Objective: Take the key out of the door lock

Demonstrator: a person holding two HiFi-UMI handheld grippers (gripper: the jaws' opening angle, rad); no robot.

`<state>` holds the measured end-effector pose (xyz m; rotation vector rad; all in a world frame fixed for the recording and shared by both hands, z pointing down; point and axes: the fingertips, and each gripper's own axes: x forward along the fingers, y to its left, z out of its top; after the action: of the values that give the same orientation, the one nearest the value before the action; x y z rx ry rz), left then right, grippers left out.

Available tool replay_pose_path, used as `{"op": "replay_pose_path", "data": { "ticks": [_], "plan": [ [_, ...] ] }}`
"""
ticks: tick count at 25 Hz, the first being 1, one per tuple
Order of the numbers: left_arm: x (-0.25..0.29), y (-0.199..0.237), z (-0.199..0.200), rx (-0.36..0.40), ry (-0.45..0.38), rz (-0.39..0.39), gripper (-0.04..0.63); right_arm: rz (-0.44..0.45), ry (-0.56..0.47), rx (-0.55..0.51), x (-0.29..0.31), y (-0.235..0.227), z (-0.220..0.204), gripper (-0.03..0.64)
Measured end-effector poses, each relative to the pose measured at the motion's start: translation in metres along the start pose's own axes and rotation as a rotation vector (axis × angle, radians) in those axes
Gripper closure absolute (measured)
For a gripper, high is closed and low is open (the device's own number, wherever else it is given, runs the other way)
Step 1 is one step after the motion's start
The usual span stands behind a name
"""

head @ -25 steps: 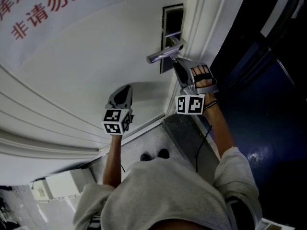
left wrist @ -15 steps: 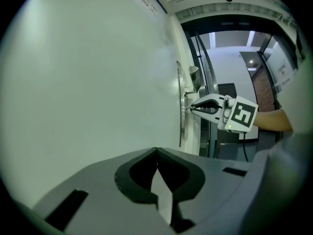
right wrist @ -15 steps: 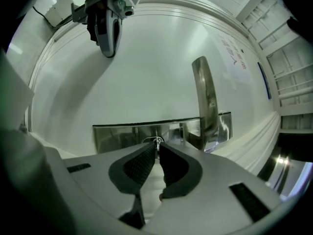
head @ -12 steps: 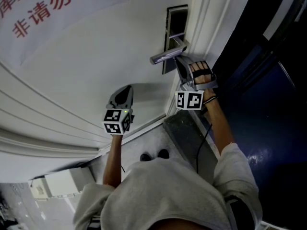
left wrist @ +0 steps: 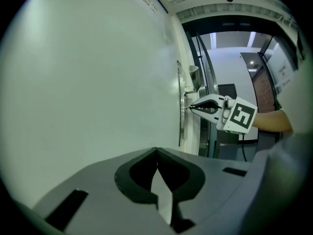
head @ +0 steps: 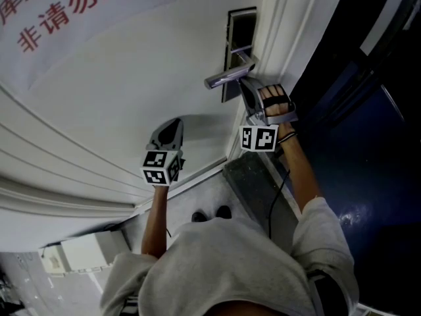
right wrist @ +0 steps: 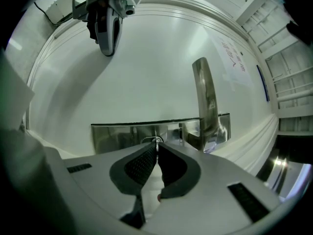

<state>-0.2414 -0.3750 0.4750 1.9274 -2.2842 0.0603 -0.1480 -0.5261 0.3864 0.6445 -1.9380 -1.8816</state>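
- My right gripper [right wrist: 156, 148] has its jaws closed on the key [right wrist: 154, 141]. Only the key's thin metal head and a small loop show at the jaw tips.
- The key is at the steel lock plate [right wrist: 122, 135] on the door, just beside the foot of the lever handle [right wrist: 207, 102]. I cannot tell how deep it sits in the lock.
- From the head view, the right gripper [head: 243, 84] points up at the plate [head: 238, 28] just under the handle [head: 227, 76]. A gloved hand [head: 276, 103] is wrapped round its grip.
- My left gripper [left wrist: 157, 152] has its jaws together with nothing between them. It faces along the bare white door [left wrist: 88, 82].
- In the head view the left gripper [head: 175, 121] hangs lower on the door [head: 131, 91], well apart from the lock and close to the panel.
- From the left gripper's view, the right gripper [left wrist: 191, 107] has its tips touching the plate's edge.
- A sheet with red lettering [head: 59, 15] is stuck higher on the door.
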Motion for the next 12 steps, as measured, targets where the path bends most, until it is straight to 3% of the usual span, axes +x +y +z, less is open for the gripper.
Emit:
{"op": "replay_pose_path", "data": {
  "ticks": [12],
  "plan": [
    [0.0022,-0.0058,-0.0010,-0.006,-0.002,-0.013,0.577,0.006,0.010,0.010,-0.0063,-0.0020,-0.0018,0.586]
  ]
}}
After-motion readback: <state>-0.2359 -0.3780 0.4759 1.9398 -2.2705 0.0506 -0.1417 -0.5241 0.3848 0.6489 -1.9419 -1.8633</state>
